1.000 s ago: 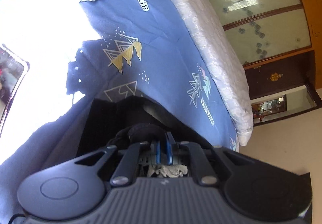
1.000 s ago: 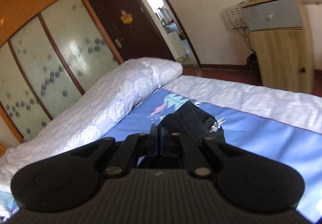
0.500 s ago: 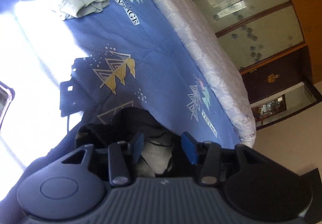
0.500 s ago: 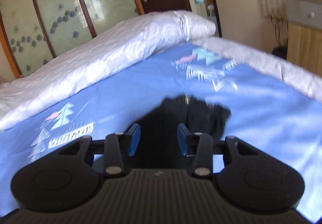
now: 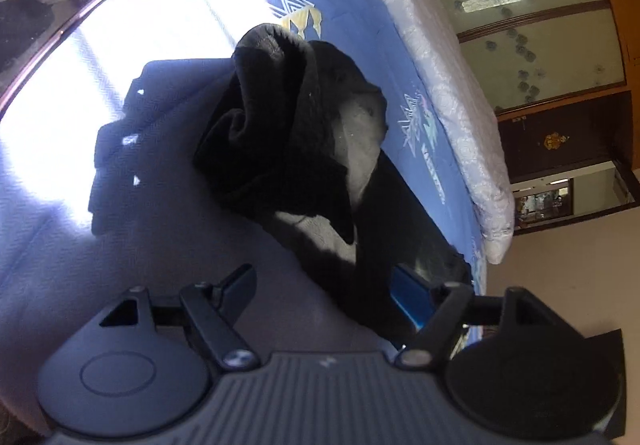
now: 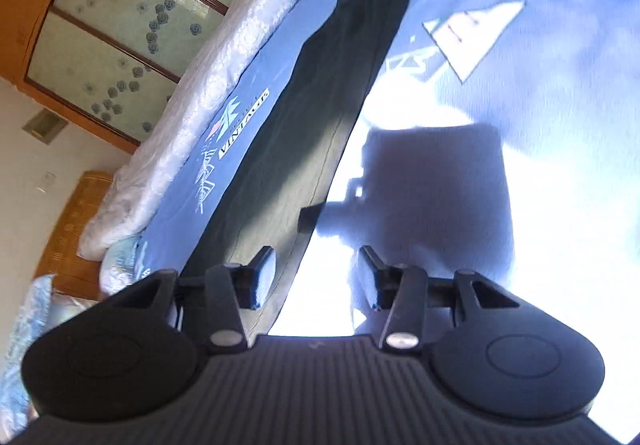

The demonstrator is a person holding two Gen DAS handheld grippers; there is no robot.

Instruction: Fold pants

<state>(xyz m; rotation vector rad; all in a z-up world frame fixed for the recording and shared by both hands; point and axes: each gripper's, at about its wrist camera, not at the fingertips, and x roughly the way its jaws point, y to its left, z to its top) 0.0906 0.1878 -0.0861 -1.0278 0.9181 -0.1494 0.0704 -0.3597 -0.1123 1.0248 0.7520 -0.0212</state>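
Observation:
The black pants (image 5: 292, 141) lie on the blue printed bedsheet (image 5: 360, 5). In the left wrist view their waist end is bunched, with pale pocket lining showing. In the right wrist view the pants (image 6: 320, 85) stretch away as a long flat leg. My left gripper (image 5: 324, 297) is open and empty just above the fabric, its blue pad (image 5: 408, 301) by the dark cloth. My right gripper (image 6: 316, 281) is open and empty over the near end of the leg, by its right edge.
A white quilt (image 5: 448, 85) is rolled along the bed's far side, with glass wardrobe doors (image 5: 540, 17) behind. A phone (image 5: 44, 17) lies on the sheet at upper left. Bright sunlight washes out part of the sheet (image 6: 520, 245).
Both grippers were shut on the pants a second ago, then opened and let go. The pants now lie on the bed and both grippers have pulled back above them.

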